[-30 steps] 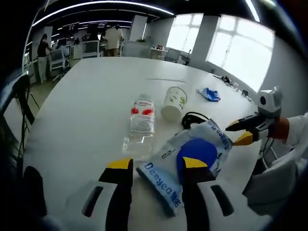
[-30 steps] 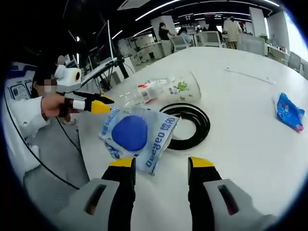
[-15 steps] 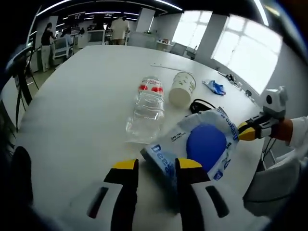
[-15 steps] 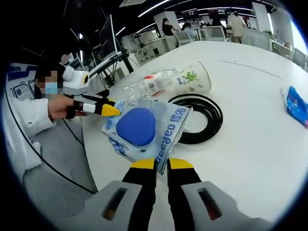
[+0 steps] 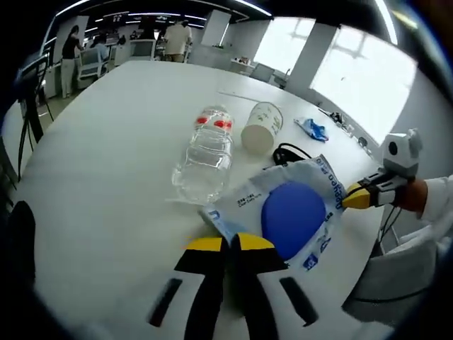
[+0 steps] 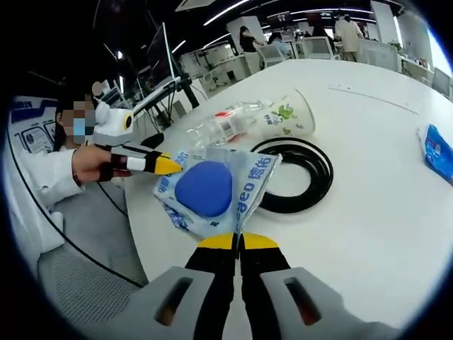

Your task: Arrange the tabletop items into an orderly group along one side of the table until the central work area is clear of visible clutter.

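Both ends of the wipes pack (image 5: 294, 212) pinched now: left gripper (image 5: 226, 245) clamped on its near corner, right gripper (image 6: 238, 241) closed on the opposite edge, pack lifted a touch above the table (image 5: 99, 163) near its edge. Plenty left to tidy. Water bottle (image 5: 203, 154) lying on its side just left of the pack, paper cup (image 5: 257, 135) tipped over beyond it, black cable coil (image 6: 304, 177) partly under the pack, small blue packet (image 5: 312, 129) far off on its own. Nothing grouped along one side yet, by the look of it. Pack's underside hidden, lettering only partly readable
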Motion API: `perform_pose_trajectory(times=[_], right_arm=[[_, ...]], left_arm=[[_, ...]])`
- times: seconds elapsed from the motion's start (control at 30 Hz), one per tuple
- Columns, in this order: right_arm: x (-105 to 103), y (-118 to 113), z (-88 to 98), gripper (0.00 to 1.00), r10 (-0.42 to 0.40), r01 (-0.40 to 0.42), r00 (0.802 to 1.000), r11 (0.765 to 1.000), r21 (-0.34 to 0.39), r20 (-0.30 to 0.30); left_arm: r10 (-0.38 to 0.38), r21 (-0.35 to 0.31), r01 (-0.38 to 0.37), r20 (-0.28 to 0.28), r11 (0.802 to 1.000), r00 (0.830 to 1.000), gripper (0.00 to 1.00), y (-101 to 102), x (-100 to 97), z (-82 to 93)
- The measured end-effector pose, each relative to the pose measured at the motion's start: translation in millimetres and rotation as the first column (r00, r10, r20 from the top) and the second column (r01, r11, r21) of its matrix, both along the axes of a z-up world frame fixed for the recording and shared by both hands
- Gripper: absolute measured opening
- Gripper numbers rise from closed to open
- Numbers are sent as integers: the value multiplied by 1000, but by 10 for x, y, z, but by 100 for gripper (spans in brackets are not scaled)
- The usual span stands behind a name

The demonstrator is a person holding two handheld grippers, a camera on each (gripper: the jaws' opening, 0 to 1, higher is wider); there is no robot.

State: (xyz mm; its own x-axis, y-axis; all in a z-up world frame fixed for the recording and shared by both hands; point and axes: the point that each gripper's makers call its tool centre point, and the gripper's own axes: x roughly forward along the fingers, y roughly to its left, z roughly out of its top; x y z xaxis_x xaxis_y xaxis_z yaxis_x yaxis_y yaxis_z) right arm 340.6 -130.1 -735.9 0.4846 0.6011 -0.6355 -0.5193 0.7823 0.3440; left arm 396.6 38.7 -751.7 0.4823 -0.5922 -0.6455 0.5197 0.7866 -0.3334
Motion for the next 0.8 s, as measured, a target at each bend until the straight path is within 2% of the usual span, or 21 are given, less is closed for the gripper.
perform_pose_trajectory(times=[0.27,0.6,0.8], right_arm=[[-12,12,91,0,0,0,1000,1000,16,19],[2,-53,240,0,-22,20,999,999,33,50],[28,-142,337,0,-41,38,997,998,45,69]], left_arm=[[21,-17,-21,-1,1000,1000,0,28,-48,82],[32,-38,-32,22,999,999,0,-25,-36,311],[18,-38,-16,52,999,999,0,-132,15,454]])
